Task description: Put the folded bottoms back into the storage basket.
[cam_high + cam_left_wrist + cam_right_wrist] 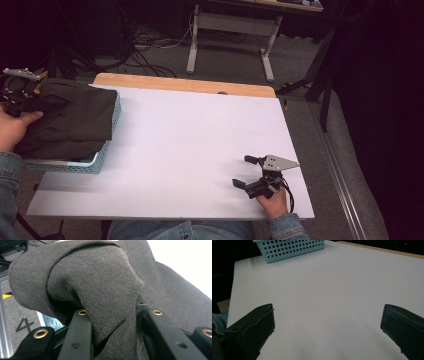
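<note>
Right gripper sits near the table's front edge, jaws spread wide on nothing. Left gripper pinches a fold of the grey cloth heaped in the blue basket at the table's left end.

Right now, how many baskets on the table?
1. A light blue perforated plastic basket sits at the table's left edge, with a dark grey fabric garment piled in it. The same basket appears at the top of the right gripper view.
</note>
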The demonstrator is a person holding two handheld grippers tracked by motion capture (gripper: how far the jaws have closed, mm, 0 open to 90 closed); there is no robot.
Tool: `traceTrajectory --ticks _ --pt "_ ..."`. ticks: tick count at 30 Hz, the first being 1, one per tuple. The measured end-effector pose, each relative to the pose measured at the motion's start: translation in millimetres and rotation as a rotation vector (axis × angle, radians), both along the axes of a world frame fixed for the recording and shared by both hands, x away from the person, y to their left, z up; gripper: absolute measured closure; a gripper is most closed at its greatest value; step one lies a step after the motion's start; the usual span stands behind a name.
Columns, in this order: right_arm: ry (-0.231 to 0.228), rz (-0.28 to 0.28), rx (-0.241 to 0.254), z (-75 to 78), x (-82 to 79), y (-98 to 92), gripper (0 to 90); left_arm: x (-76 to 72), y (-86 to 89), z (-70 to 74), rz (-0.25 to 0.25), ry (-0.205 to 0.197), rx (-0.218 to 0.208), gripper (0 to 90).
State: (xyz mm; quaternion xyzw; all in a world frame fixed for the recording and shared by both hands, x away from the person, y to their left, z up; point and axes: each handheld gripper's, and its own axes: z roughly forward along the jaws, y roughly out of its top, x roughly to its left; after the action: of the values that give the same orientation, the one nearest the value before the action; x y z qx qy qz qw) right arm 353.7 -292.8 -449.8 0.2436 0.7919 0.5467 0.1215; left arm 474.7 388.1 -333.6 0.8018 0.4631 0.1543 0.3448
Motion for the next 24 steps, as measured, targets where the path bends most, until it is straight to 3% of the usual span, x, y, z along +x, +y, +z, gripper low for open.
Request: traceTrajectory --ticks 10,18,24 --pt "0.000 0.000 -0.004 -0.2 0.1 0.3 0.2 4.1 7.9 -14.9 0.019 0.034 -0.027 68.4" --pt "0.000 -0.001 -0.006 -0.3 0.1 0.5 0.2 13.4 4.7 -29.3 0.026 0.077 0.033 67.4" --pt "0.000 -0.001 -0.007 -0.3 0.2 0.4 0.2 18.8 -0.4 -36.5 0.029 0.082 0.082 66.2"
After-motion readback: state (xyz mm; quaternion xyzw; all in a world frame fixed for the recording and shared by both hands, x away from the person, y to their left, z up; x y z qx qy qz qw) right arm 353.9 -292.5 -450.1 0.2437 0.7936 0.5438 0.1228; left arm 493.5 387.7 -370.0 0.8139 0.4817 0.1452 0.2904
